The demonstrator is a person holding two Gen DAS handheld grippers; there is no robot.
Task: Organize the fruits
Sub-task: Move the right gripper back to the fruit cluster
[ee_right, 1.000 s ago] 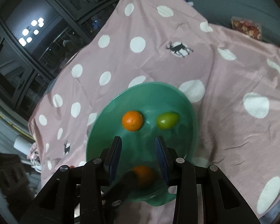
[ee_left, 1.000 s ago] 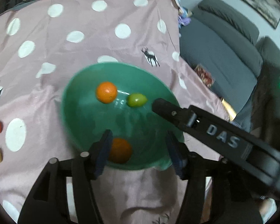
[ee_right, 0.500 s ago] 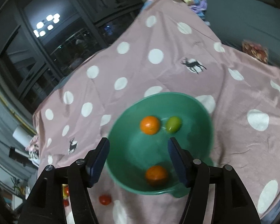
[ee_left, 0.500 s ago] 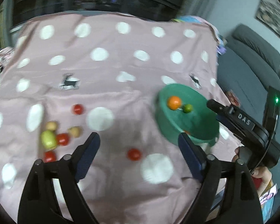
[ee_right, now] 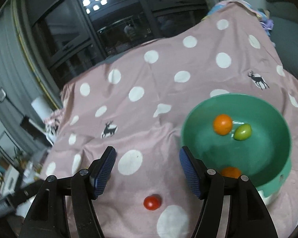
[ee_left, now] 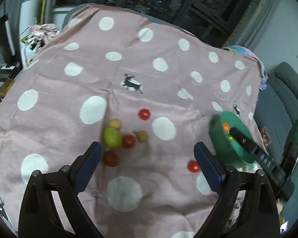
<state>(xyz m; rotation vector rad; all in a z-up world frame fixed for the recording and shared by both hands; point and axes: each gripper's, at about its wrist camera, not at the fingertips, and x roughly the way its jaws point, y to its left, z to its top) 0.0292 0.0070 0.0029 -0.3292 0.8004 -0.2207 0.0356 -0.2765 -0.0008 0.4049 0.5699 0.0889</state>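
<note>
A green bowl (ee_right: 276, 180) holds an orange (ee_right: 223, 124), a green lime (ee_right: 242, 131) and a second orange (ee_right: 230, 172), which is half hidden behind a finger. My right gripper (ee_right: 147, 154) is open and empty, left of the bowl, above a red tomato (ee_right: 152, 202). My left gripper (ee_left: 147, 158) hangs over the pink dotted cloth, jaws opening, nothing between them. Ahead of it lie a green lime (ee_left: 112, 137), tomatoes (ee_left: 128, 141) and small tan fruits (ee_left: 142, 135). One tomato (ee_left: 193, 166) lies beside its right finger. The bowl (ee_left: 226, 154) is at the right.
A black finger (ee_left: 246, 144) of the right gripper crosses over the bowl in the left wrist view. A grey sofa (ee_left: 284, 91) stands past the table's right edge. Dark windows (ee_right: 129, 29) run behind the table. Clutter (ee_left: 39, 31) sits at the far left corner.
Both grippers have drawn back from over the bowl and their jaws have spread wide. The left wrist view has swung left onto the loose fruits. A second orange now lies in the bowl.
</note>
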